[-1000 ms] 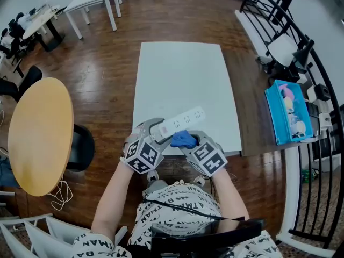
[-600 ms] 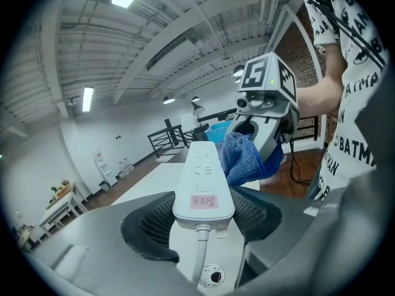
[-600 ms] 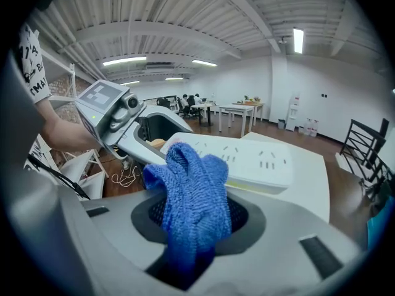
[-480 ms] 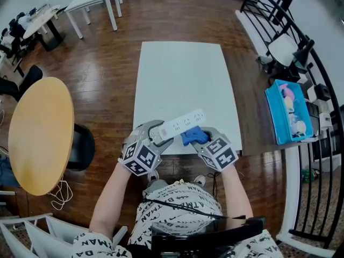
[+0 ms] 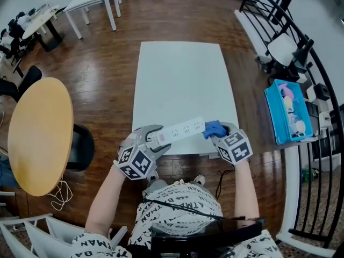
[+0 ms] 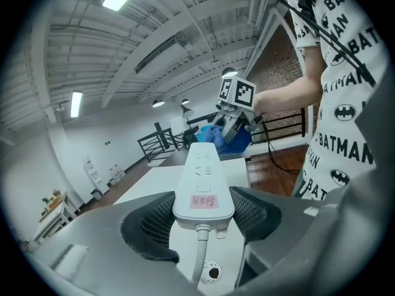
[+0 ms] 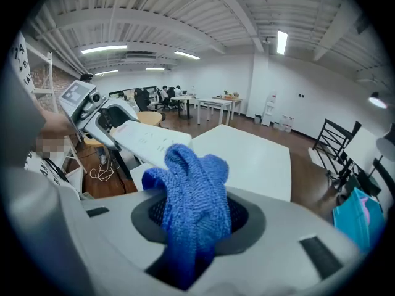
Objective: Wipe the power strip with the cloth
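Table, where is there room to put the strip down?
Almost the whole white table is bare, from its far edge down to the strip. It is crowded only at the near edge, where the left gripper holds the strip and the right gripper holds the cloth at its end.

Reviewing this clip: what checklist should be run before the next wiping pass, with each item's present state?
1. Grip of the left gripper on the power strip, at its cord end: ok.
2. Hold of the right gripper on the blue cloth: ok.
3. Cloth positioned at the strip's far end: ok.
4. Cloth actually touching the strip: cannot tell.
5. Strip raised off the white table: ok.
6. The cord running free below the jaws: cannot tell.
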`<state>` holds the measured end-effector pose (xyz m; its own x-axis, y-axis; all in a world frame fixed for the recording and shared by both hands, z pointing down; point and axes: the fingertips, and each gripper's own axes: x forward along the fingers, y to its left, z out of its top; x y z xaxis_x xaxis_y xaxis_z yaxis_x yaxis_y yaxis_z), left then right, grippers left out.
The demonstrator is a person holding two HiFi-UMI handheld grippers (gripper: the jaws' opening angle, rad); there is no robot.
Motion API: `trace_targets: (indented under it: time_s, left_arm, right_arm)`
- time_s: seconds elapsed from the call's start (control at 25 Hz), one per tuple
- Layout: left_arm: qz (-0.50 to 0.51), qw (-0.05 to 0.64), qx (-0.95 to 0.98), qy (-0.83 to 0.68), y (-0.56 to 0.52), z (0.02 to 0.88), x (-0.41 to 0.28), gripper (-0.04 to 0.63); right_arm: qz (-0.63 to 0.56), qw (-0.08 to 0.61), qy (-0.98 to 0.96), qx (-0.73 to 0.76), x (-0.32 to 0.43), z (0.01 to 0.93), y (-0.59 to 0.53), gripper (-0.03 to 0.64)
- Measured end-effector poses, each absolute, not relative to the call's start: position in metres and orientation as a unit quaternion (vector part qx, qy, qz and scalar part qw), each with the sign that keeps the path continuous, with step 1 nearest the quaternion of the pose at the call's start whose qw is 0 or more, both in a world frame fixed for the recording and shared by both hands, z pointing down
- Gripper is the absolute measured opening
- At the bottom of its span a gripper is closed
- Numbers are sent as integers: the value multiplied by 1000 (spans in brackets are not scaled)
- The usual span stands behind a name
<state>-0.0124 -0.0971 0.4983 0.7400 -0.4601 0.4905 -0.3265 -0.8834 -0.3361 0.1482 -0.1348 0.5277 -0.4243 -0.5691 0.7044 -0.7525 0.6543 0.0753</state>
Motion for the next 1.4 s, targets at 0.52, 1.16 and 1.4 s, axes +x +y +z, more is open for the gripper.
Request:
trace_targets:
  time_s: [0.52,1.16,1.4]
  left_arm:
    - [-305,138,-929,156,-74,502,-3,272]
    - [-356,214,-905,85,-73,525,18,272]
    - [-360,221,-903,72,-64,527,23,272]
  right_arm:
    - [85,377,-839,383,149,513,-152,141]
    - [37,502,-844,183,154,517,-138,142]
    - [47,542,-830,120,149,540,-123,141]
